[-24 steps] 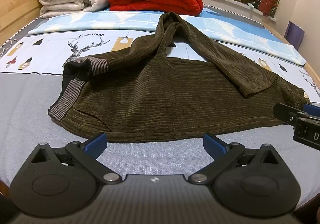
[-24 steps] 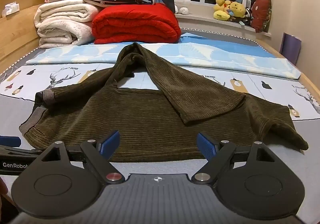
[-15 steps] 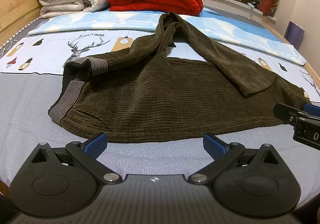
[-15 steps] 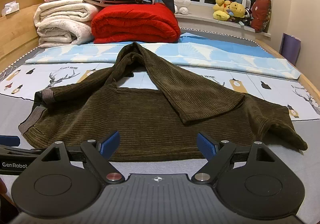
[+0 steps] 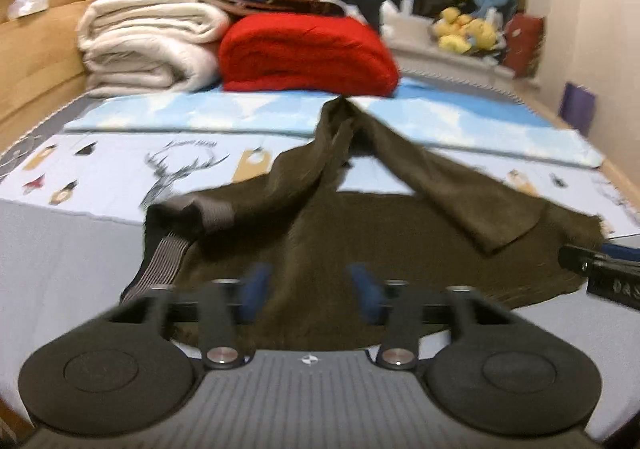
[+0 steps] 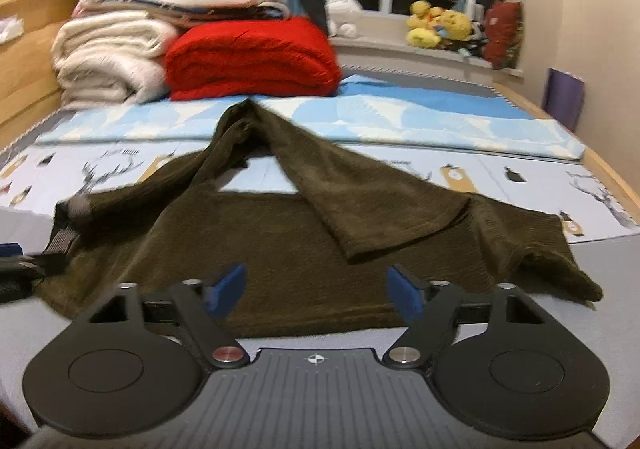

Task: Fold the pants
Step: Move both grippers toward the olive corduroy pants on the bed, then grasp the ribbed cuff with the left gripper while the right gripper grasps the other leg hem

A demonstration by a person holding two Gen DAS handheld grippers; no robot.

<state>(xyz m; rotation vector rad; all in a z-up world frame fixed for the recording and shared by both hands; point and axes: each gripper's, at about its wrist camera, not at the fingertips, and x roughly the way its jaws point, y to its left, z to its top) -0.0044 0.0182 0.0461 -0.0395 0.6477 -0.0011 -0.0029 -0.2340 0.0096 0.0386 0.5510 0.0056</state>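
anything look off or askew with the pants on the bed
Yes. The pants aren't flat: one leg is flopped diagonally across the other, and the cuff at the right is rumpled. Nothing looks damaged.

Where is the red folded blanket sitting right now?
In both wrist views the red blanket sits at the far end of the bed, right of the cream blanket stack and just beyond the peak of the brown pants.

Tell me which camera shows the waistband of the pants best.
The left wrist view: the striped waistband sits close, its ribbing readable despite blur. In the right wrist view the waistband is a small, dim strip at the pants' far left edge.
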